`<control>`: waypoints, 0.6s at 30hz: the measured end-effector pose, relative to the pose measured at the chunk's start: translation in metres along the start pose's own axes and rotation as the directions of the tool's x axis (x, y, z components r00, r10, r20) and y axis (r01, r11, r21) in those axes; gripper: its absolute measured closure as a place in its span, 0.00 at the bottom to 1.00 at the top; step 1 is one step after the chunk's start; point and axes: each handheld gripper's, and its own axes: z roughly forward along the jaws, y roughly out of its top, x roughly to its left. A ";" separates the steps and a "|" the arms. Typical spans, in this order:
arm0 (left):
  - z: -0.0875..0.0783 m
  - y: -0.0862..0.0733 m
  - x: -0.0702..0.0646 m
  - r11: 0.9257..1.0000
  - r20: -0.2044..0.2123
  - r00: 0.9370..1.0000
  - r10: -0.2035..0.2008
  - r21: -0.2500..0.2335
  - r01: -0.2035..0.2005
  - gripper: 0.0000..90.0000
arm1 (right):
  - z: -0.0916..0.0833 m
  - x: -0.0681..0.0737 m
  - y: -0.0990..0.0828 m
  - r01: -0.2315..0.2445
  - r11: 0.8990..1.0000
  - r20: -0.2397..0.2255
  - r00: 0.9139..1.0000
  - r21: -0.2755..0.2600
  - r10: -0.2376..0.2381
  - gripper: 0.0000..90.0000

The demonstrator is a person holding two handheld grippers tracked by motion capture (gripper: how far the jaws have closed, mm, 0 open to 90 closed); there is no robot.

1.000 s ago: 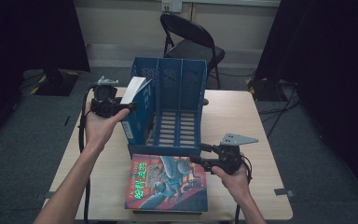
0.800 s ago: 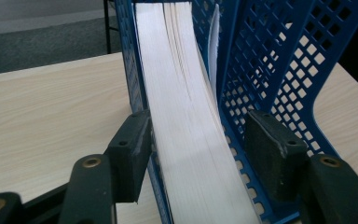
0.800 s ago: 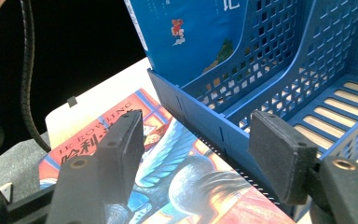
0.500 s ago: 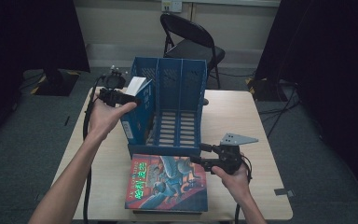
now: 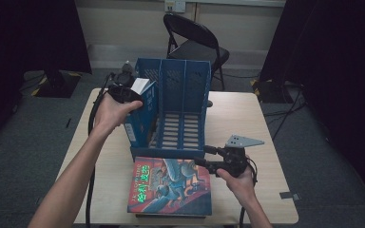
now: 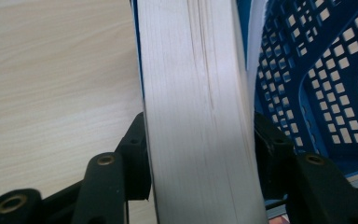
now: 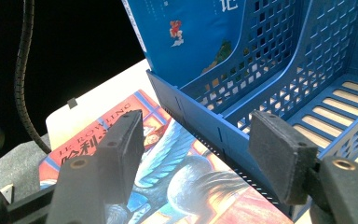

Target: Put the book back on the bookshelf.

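Observation:
A thick book with a blue cover (image 5: 140, 116) stands on end in the left compartment of the blue file rack (image 5: 183, 85). My left gripper (image 5: 129, 88) is at the book's top. Its jaws have just been closing, and the pads now press both sides of the pale page block (image 6: 196, 93). A second book with a colourful illustrated cover (image 5: 171, 187) lies flat in front of the rack. My right gripper (image 5: 200, 156) hovers open over this book's far right corner. The rack's front wall (image 7: 223, 135) runs between its pads, untouched.
The wooden table (image 5: 247, 114) has bare room to the right of the rack and to the left (image 6: 51, 70). A black folding chair (image 5: 195, 42) stands behind the table. Black cables trail from both grippers. Dark curtains flank the scene.
My left hand has moved right and away toward the rack, bringing the blue book more upright in the left compartment. The right gripper has stayed where it was.

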 end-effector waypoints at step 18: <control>0.020 0.013 -0.002 0.983 -0.034 0.999 -0.035 0.181 0.040 0.59 | -0.002 -0.001 0.000 -0.004 1.000 0.000 1.000 -0.002 0.004 0.39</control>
